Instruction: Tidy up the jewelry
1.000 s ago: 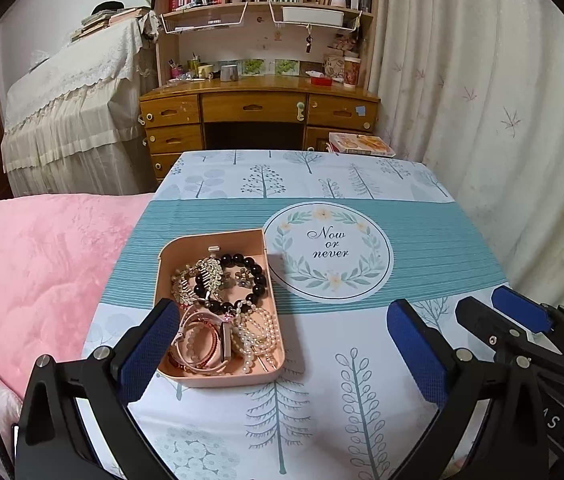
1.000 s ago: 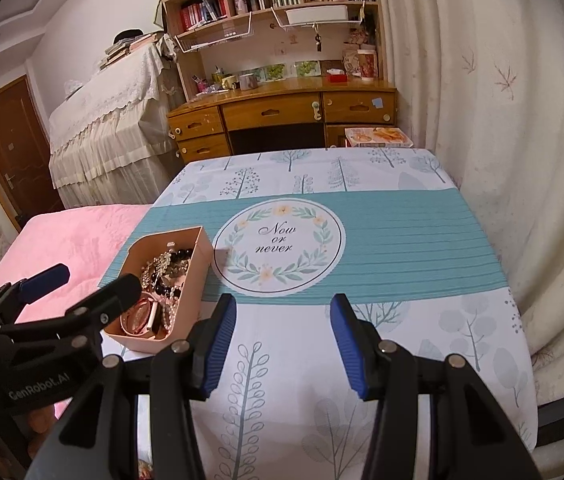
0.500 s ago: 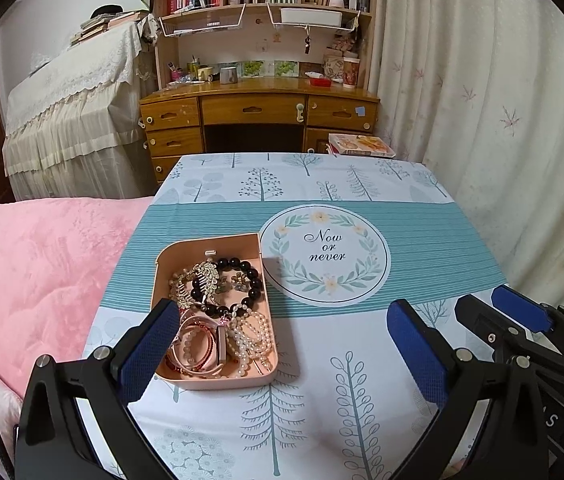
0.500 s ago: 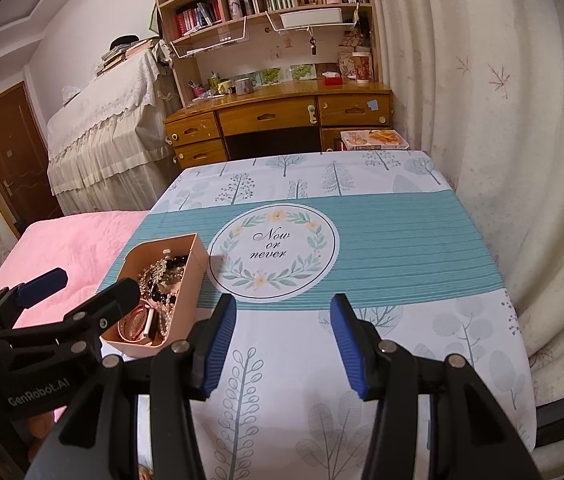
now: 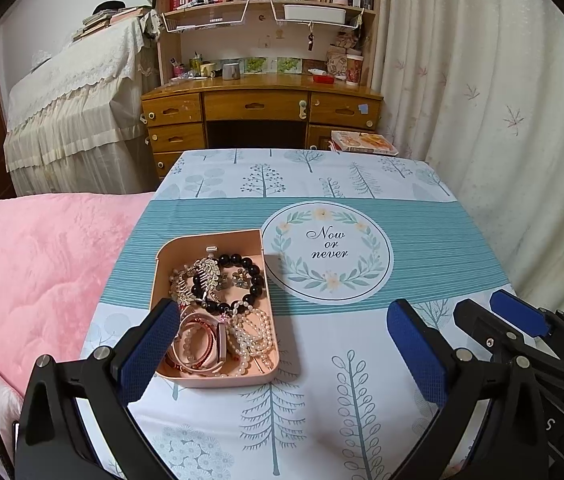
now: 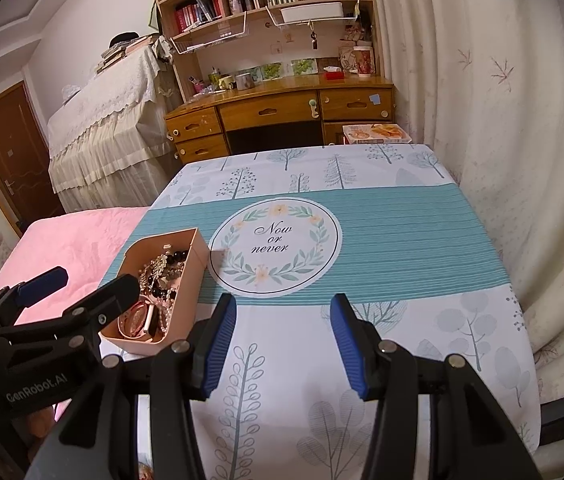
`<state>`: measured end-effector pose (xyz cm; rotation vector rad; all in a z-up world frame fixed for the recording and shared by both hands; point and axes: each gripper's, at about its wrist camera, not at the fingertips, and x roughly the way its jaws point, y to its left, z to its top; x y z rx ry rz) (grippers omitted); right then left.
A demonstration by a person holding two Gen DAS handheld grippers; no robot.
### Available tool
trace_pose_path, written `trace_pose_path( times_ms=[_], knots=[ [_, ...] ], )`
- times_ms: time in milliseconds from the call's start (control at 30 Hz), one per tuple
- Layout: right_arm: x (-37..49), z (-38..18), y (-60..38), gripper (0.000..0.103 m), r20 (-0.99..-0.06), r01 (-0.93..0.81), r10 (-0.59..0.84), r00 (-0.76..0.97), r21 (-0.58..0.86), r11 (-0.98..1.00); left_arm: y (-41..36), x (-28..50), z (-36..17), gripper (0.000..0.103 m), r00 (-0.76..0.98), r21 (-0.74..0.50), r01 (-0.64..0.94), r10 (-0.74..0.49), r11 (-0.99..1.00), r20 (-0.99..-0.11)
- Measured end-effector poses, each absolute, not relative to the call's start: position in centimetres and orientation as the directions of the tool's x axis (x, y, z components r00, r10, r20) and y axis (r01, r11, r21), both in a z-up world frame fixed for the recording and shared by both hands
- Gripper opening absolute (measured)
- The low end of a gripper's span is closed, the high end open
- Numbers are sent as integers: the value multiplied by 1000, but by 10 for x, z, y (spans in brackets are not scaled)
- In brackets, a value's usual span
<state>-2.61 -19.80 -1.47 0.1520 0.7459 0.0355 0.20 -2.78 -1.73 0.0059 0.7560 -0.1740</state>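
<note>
A pink tray point(image 5: 210, 237) sits on the left half of the tablecloth point(image 5: 422, 240). It holds a black bead bracelet point(image 5: 256, 276), a gold rhinestone hair comb point(image 5: 202, 276), pearl strands point(image 5: 252, 332) and pink bracelets point(image 5: 198, 348). My left gripper point(image 5: 282, 344) hangs wide open above the table's near part, its left pad over the tray's near left corner, gripping nothing. In the right wrist view the tray point(image 6: 138, 343) lies to the left. My right gripper point(image 6: 282, 344) stands open over bare cloth beside it, and the left gripper point(image 6: 98, 276) hovers by the tray.
A round "Now or never" print point(image 5: 326, 252) marks the cloth just right of the tray. A pink bedspread point(image 5: 42, 260) borders the table on the left and a curtain point(image 5: 482, 120) on the right. A wooden desk point(image 5: 258, 104) stands beyond the far edge.
</note>
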Motion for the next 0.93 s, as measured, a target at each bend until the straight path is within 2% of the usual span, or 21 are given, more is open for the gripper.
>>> trace_pose_path(
  times_ms=[933],
  knots=[
    [-26, -25, -195, 50, -684, 20, 99, 723, 164, 986, -28, 3, -33, 102, 688, -68, 153, -156, 986, -709]
  ],
)
